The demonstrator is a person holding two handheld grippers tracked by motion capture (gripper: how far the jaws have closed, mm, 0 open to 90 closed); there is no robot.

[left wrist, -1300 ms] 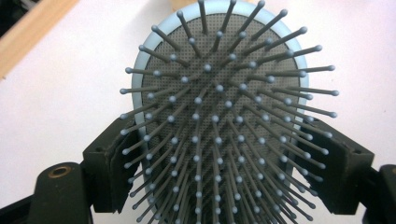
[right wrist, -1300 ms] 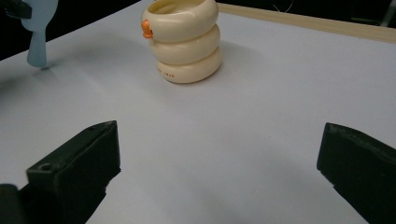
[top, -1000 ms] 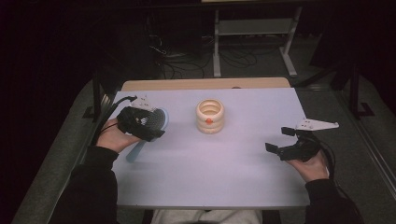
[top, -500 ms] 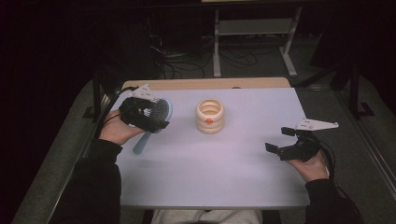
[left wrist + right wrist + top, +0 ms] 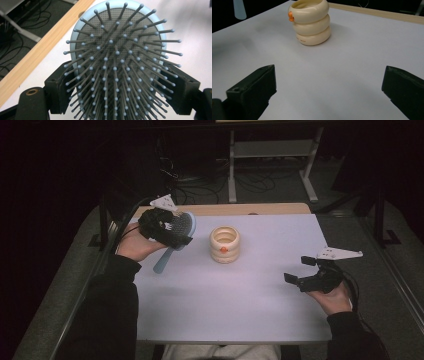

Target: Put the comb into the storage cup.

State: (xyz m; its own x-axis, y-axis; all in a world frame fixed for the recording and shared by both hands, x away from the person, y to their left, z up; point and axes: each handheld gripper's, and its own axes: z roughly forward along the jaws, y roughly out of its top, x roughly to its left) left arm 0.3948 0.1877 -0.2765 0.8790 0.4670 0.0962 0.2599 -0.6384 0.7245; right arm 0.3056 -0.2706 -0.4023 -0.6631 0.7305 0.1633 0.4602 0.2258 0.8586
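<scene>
Two jaws of the left gripper (image 5: pixel 172 232) are clamped on the head of a light-blue hairbrush (image 5: pixel 175 240), one jaw at each side of the oval pad, as the left gripper view confirms with the bristles (image 5: pixel 120 67) facing the camera. Over the last second the brush has gone from lying low beside the hand to being lifted and carried toward the far left corner of the bench (image 5: pixel 240 310), its handle now hanging down and toward the person. Judged from this, the pick-up is complete and the transfer is under way; the likely destination is the cream ringed cup (image 5: pixel 224 244) with an orange mark, which stands upright just to the right of the brush, apart from it. The handle will probably need to be swung upright over the cup's mouth before lowering. The right gripper (image 5: pixel 300 277) rests near the right edge of the bench, jaws spread wide and holding nothing, unchanged across the second, with the cup well ahead of it.
</scene>
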